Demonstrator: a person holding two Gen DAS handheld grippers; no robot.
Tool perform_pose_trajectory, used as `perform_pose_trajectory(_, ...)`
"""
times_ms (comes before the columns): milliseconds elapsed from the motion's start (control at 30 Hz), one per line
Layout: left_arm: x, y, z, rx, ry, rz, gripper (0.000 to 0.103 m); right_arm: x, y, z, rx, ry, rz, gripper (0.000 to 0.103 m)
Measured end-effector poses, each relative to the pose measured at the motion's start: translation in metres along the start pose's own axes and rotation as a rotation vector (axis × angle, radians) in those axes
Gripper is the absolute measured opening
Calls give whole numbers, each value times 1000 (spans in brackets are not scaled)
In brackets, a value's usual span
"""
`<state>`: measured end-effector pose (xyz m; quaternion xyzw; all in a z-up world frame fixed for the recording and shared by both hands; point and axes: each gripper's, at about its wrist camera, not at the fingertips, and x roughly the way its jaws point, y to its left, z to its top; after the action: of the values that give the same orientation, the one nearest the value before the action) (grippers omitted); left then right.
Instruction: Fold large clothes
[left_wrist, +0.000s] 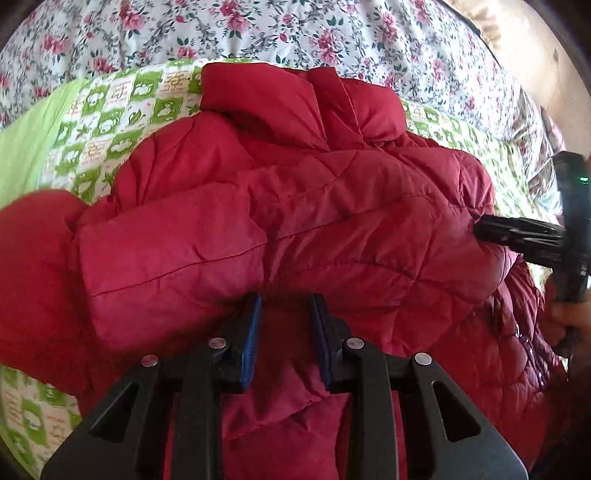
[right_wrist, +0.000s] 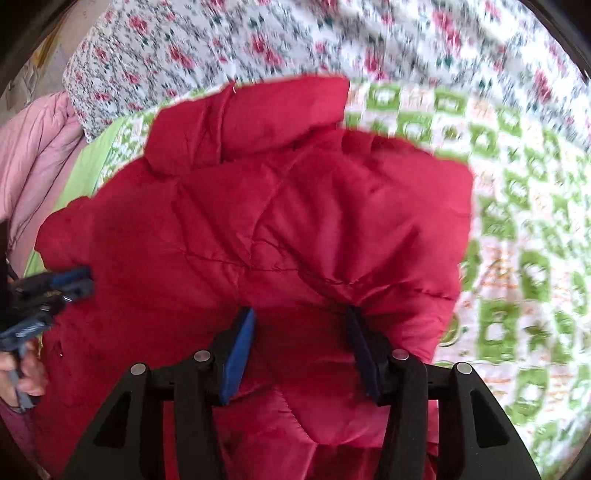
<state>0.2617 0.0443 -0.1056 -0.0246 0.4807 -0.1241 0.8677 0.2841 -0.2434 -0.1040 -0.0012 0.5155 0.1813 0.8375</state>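
gripping red jacket (left_wrist: 295, 206) — both grippers down

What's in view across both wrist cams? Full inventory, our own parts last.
puffer jacket: one, red, bunched on the green blanket
green blanket: one, green and white squares, under the jacket
floral sheet: one, white with pink roses, beyond the blanket
pink quilted item: one, pale pink, left edge of right view
left gripper: one, black, blue pads, jacket fabric between jaws
right gripper: one, black, blue pads, jacket fabric between jaws
hand: one, holding left gripper's handle
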Motion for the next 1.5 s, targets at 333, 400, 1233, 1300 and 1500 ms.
perform_pose_trajectory(333,-1,2,-8,32,-27,1,23,38,40,1,-78,51,16,52)
perform_pose_trajectory(400,-1,4,-8,20,-31,-9,23,43,34,0,-52,51,30,51)
perform_pose_trajectory(1233,-95,119,-57,-325,-154,-10,45,-24,74,-8,-79,-42,155,53)
perform_pose_trajectory(1300,-99,130,-59,-353,-169,-1,45,-27,74,-10,-76,-45,164,53)
perform_pose_trajectory(1500,-107,178,-65,-490,-199,44,55,-35,77,-15,-77,-47,184,53)
